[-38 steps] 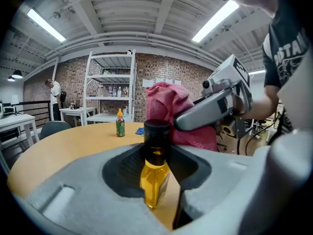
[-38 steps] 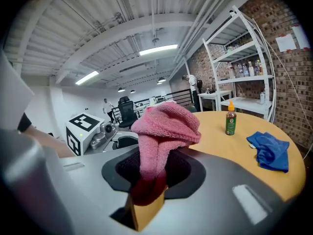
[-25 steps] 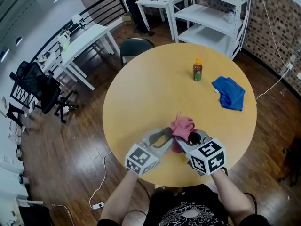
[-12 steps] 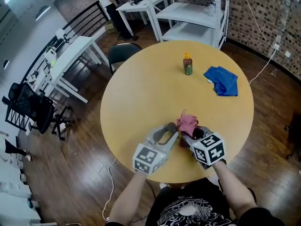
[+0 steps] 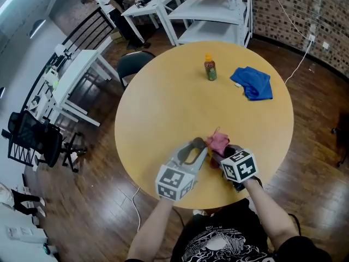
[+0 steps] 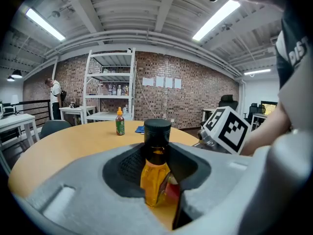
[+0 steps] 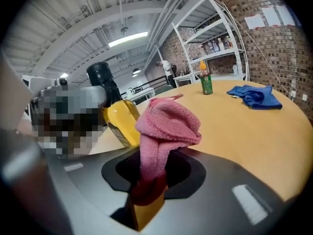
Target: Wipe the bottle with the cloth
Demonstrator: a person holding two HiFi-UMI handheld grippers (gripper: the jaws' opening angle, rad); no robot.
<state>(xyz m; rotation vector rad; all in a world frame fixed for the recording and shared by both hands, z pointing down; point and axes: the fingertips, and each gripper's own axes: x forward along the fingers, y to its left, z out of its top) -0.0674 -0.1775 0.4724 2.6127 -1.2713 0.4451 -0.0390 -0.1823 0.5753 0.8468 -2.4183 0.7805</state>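
Round wood table (image 5: 158,97); left tool (image 5: 202,153) clamps amber bottle (image 6: 155,175) (black cap (image 6: 157,127)); right tool (image 5: 217,158) pinches terry cloth (image 7: 166,124).

In the left gripper view the bottle (image 6: 154,177) loses its base behind the jaws of the left tool (image 6: 159,155). From the head view, at 6 o'clock on the tabletop (image 5: 163,102), the pink cloth (image 5: 219,142) and the right tool (image 5: 221,156) cover nearly all of it. The label on the second bottle (image 5: 210,68), at 12 o'clock, is too small to read.

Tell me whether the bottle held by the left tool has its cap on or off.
On. A black cap sits on the neck of the yellow bottle, seen in both gripper views.
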